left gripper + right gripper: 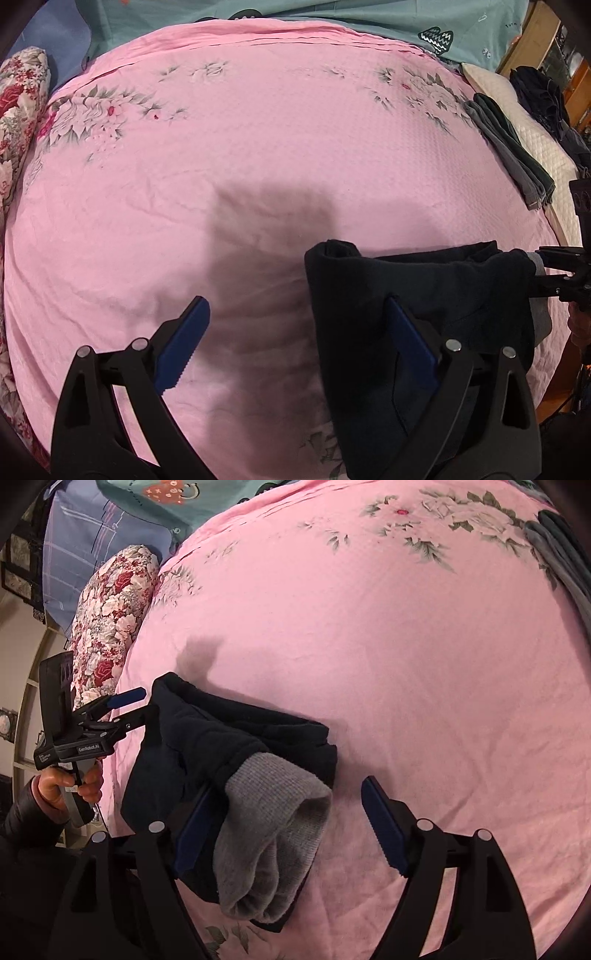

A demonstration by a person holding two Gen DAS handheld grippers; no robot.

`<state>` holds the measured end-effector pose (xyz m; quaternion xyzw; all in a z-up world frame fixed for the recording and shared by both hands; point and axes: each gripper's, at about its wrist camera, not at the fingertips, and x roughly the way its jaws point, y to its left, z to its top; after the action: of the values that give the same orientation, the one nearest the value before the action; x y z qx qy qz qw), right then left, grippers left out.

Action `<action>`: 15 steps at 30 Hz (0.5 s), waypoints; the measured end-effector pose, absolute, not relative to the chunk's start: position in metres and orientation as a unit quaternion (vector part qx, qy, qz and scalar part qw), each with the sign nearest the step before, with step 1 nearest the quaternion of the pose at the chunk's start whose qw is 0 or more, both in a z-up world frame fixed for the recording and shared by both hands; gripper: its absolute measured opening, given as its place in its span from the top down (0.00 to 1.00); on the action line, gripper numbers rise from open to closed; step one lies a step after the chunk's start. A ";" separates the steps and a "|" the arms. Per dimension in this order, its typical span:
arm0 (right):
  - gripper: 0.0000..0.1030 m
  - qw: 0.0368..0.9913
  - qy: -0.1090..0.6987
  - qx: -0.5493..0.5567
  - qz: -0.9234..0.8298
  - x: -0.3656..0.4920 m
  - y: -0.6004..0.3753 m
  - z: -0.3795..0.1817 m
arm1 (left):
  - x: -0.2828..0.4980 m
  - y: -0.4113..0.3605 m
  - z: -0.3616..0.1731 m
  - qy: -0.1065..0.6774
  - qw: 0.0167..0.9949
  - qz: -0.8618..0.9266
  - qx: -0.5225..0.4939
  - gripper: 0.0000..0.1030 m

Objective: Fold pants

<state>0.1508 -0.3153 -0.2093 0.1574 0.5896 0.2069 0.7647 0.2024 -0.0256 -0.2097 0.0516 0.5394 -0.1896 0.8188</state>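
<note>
Pink floral bedspread [258, 155], spread flat over a bed; teal printed sheet [369, 22] along the far edge, red-rose floral bolster [18, 122] at the left margin, folded grey-green garment [517, 147] near the right edge on a quilted cream pad [546, 155]. Left wrist view: left gripper [295, 343], jaws spread wide, nothing clamped; the right blue pad [410, 343] lies against the dark navy pants [388, 302], which sit as a folded bundle at lower right, the left pad over bare spread. Right gripper [543, 269] enters from the right edge at the bundle's far end; its grip cannot be told from here. Right wrist view: bedspread [369, 646] again fills the frame, bolster [110, 620] upper left. Pants [229, 738] lie low and left of centre, the grey ribbed cuffs [273, 830] doubled toward the camera. Right gripper [280, 834] stands released, wide, left pad touching the cuffs' side. Left gripper [144, 705], in the person's hand [70, 782], is seen open at the bundle's far corner. Judgement: fold apparently near done; each claw should close squarely on all layers at its end, then lift evenly so the stack does not slide apart. Room: broad bare spread ahead and to the right; bed edge close behind the bundle, the bolster near on the left.
</note>
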 end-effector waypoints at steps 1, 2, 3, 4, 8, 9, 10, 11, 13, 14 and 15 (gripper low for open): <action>0.23 0.763 0.591 0.160 0.208 0.152 -0.314 -0.210 | 0.203 -0.026 -0.210 0.540 0.818 -0.193 0.051 0.06; 0.23 0.761 0.592 0.162 0.209 0.153 -0.314 -0.212 | 0.203 -0.026 -0.212 0.541 0.816 -0.195 0.051 0.06; 0.23 0.759 0.594 0.163 0.211 0.153 -0.313 -0.214 | 0.204 -0.026 -0.213 0.542 0.814 -0.201 0.050 0.06; 0.23 0.756 0.596 0.167 0.212 0.154 -0.313 -0.216 | 0.205 -0.027 -0.214 0.542 0.814 -0.204 0.052 0.06; 0.23 0.744 0.602 0.192 0.216 0.155 -0.315 -0.225 | 0.208 -0.027 -0.218 0.546 0.809 -0.213 0.048 0.04; 0.23 0.743 0.602 0.194 0.220 0.155 -0.314 -0.226 | 0.209 -0.027 -0.220 0.550 0.806 -0.214 0.045 0.03; 0.23 0.742 0.602 0.195 0.222 0.155 -0.313 -0.228 | 0.210 -0.027 -0.221 0.553 0.804 -0.216 0.042 0.03; 0.23 0.741 0.602 0.197 0.223 0.156 -0.313 -0.230 | 0.210 -0.028 -0.223 0.557 0.800 -0.220 0.040 0.03; 0.23 0.745 0.592 0.203 0.229 0.159 -0.312 -0.231 | 0.210 -0.032 -0.227 0.566 0.789 -0.237 0.037 0.03; 0.23 0.747 0.589 0.203 0.231 0.160 -0.310 -0.230 | 0.209 -0.035 -0.229 0.568 0.784 -0.247 0.038 0.03; 0.23 0.749 0.587 0.201 0.232 0.162 -0.308 -0.230 | 0.208 -0.038 -0.229 0.568 0.781 -0.255 0.040 0.03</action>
<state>0.1617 -0.3080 -0.2297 0.2011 0.5867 0.2316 0.7494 0.2077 -0.0380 -0.2294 0.0402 0.5685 -0.2551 0.7811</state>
